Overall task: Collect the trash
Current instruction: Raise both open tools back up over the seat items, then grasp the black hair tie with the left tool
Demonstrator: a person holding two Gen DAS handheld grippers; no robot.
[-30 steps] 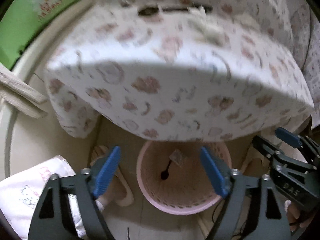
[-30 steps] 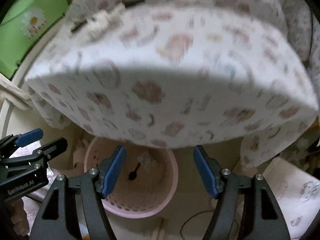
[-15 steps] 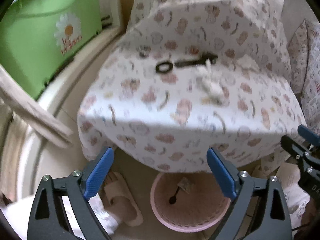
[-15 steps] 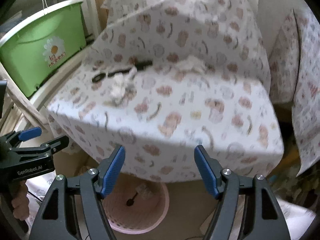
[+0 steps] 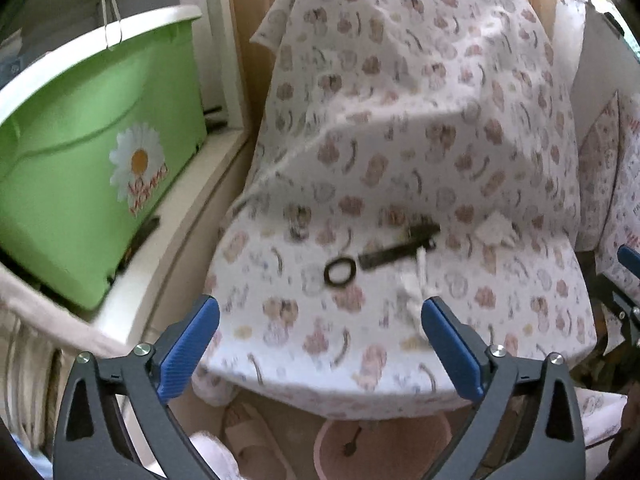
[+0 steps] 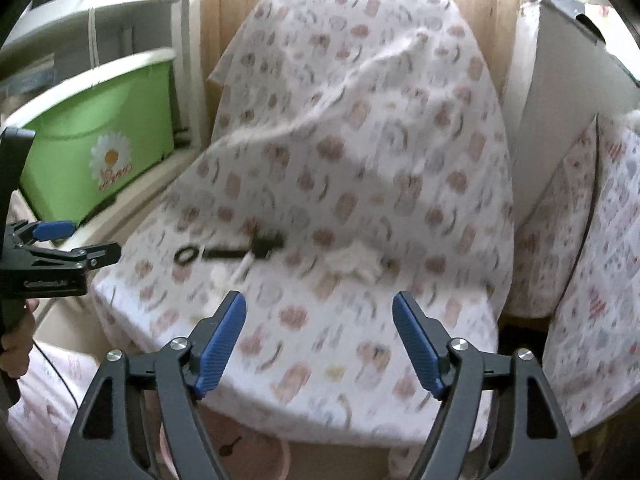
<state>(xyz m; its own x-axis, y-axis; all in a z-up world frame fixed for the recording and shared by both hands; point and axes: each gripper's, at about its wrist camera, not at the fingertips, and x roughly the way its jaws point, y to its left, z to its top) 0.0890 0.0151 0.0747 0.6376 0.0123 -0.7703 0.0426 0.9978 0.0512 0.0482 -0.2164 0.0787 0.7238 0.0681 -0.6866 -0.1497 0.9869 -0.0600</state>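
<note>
Both tools are empty: the left gripper [image 5: 320, 352] and the right gripper [image 6: 320, 344] are opening, nothing between the jaws. Judged step — lining up the next pick, calling for a descent onto the seat. The crumpled tissue [image 5: 412, 300] is lying near the chair [image 5: 500, 340] seat's front edge, touching a dark key-like piece [image 5: 384, 256]; another white scrap [image 6: 356, 260] is sitting toward the seat's right edge. The pink bin [image 5: 384, 440] is standing under that front edge.
</note>
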